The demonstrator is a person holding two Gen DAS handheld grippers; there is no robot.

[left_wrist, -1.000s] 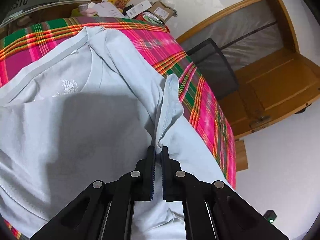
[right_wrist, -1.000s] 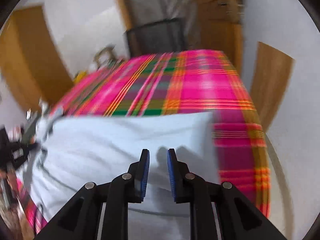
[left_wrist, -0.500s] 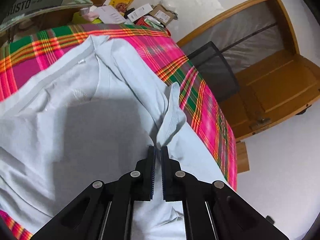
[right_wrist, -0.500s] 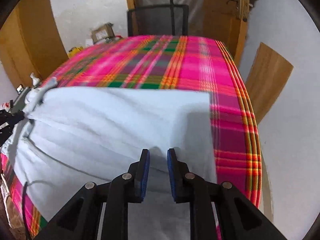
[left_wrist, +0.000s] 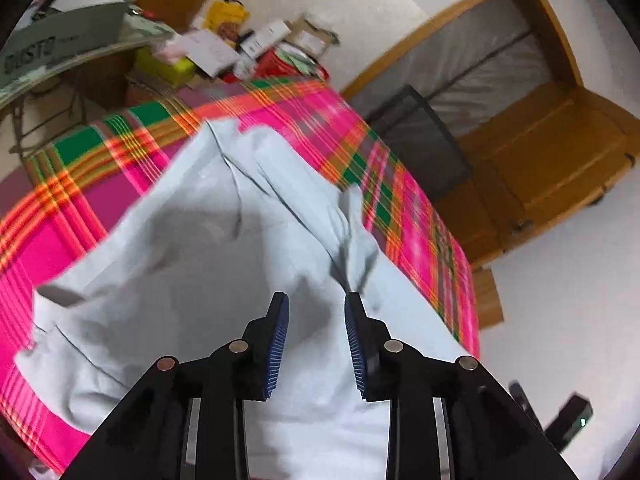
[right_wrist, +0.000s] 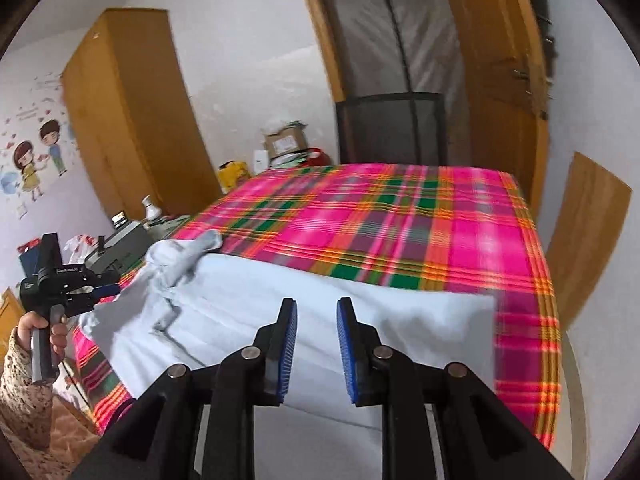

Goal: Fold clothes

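Note:
A pale blue shirt [left_wrist: 200, 240] lies spread on the pink plaid tablecloth [left_wrist: 420, 220]. My left gripper [left_wrist: 316, 300] hovers just above it. Its jaws are opening, with nothing between the pads. A bunched sleeve fold [left_wrist: 354, 236] stands just beyond its right fingertip. In the right wrist view the shirt [right_wrist: 360, 312] has a straight far edge and a crumpled sleeve at the left. My right gripper [right_wrist: 316, 304] is above the shirt, jaws opening, with nothing between the pads. My left gripper [right_wrist: 110, 290] shows at the left, held by a hand [right_wrist: 28, 326].
A black mesh chair [right_wrist: 390, 128] stands at the table's far end before a wooden door frame. Boxes and packets [left_wrist: 240, 52] pile up against the wall. A side table with a grey box [left_wrist: 68, 36] is at the left. A wooden board [right_wrist: 584, 232] leans at the right.
My left gripper was shut on the sleeve fold; it has opened, let go and drawn back upward. My right gripper has risen and its jaws stand a little wider.

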